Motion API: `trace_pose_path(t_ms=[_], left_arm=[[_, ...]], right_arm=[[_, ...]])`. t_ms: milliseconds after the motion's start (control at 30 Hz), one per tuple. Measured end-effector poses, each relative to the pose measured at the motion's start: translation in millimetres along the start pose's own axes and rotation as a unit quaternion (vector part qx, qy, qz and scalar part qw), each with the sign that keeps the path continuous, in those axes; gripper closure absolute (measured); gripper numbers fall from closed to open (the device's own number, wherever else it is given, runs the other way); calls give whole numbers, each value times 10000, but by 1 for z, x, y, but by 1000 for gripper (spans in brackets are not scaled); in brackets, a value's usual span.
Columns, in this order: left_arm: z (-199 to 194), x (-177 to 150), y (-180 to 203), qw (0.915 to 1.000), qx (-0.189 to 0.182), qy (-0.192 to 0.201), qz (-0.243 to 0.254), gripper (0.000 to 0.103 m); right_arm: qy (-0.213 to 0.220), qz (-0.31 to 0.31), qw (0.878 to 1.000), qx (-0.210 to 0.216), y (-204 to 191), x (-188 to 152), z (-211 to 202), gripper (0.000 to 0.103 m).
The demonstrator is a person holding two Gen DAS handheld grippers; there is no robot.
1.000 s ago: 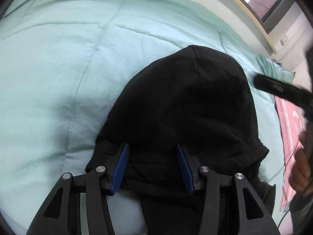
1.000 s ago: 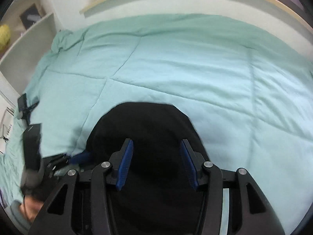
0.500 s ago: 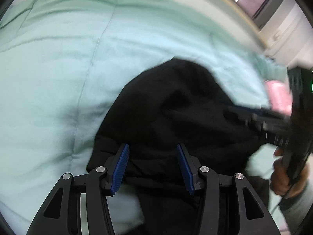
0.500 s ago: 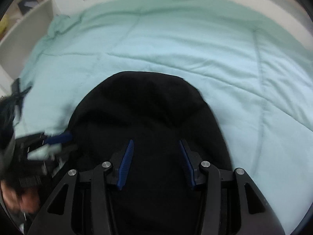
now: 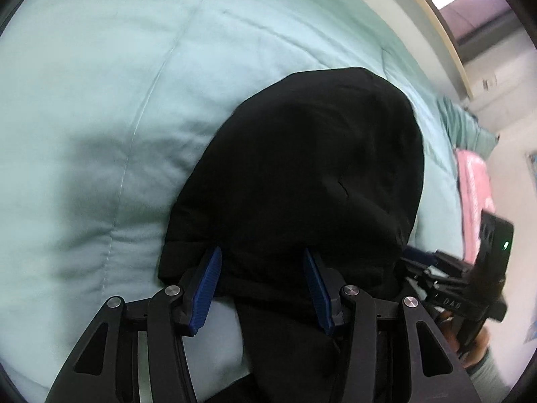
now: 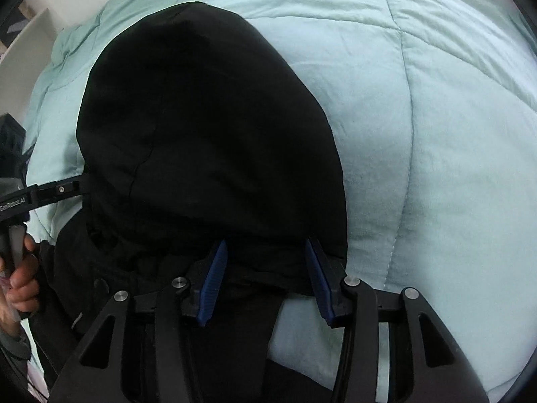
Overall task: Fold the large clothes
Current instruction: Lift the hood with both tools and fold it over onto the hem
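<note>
**Black garment on quilt, both grippers spread**

Left wrist view: left gripper [image 5: 261, 285] has its blue pads apart, nothing pinched. Black garment [image 5: 302, 174] lies just ahead and partly under the fingers, rounded end (hood-like) pointing away. Only this view shows the right gripper [image 5: 419, 262] from outside at the garment's right edge, a pink item [image 5: 473, 181] and a window frame [image 5: 446, 40].

Right wrist view: right gripper [image 6: 265, 282] also spread, garment [image 6: 201, 134] beneath and ahead. Left gripper's arm [image 6: 50, 193] touches its left edge; hand [image 6: 21, 282] gripping the handle, white shelf [image 6: 27, 53] at left.

Mint quilt [image 6: 436, 134] covers the bed.
</note>
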State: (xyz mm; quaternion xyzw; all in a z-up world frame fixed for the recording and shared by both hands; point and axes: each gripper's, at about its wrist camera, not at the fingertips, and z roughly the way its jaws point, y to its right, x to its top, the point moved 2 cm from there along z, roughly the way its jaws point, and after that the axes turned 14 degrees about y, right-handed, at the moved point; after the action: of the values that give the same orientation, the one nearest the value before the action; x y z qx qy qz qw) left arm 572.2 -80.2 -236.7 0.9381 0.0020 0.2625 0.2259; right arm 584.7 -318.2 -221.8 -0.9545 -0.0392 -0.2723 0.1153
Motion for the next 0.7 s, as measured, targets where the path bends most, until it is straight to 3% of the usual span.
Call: trace_pose_path(t_ms=[133, 233, 300, 333, 367, 433, 533, 600, 700], left_arm=[[-29, 6, 20, 9990, -108, 138, 410, 51], [-60, 26, 38, 9952, -370, 466, 775, 51], [-70, 46, 43, 9926, -485, 610, 927, 46], [-70, 53, 38, 9926, -525, 585, 923, 41], [-64, 63, 36, 9933, -570, 507, 872, 31], [-46, 76, 25, 9943, -668, 358, 756, 30], [-8, 81, -2, 9942, -942, -205, 474, 30], [16, 81, -11, 9904, -1256, -513, 281, 30], [39, 80, -17, 9808, -1762, -835, 16, 30]], right_arm=[[85, -22, 9998, 167, 2, 7, -20, 52], [421, -4, 9986, 320, 9, 25, -48, 47], [606, 39, 9974, 382, 18, 41, -58, 32], [697, 75, 9967, 419, 22, 52, -60, 31], [751, 97, 9962, 421, 26, 60, -60, 31], [739, 101, 9962, 448, 35, 81, -48, 31], [468, 195, 9963, 696, 45, 97, -20, 31], [225, 244, 9948, 961, 39, 112, 10, 31], [41, 153, 9942, 1063, 33, 106, 37, 31]])
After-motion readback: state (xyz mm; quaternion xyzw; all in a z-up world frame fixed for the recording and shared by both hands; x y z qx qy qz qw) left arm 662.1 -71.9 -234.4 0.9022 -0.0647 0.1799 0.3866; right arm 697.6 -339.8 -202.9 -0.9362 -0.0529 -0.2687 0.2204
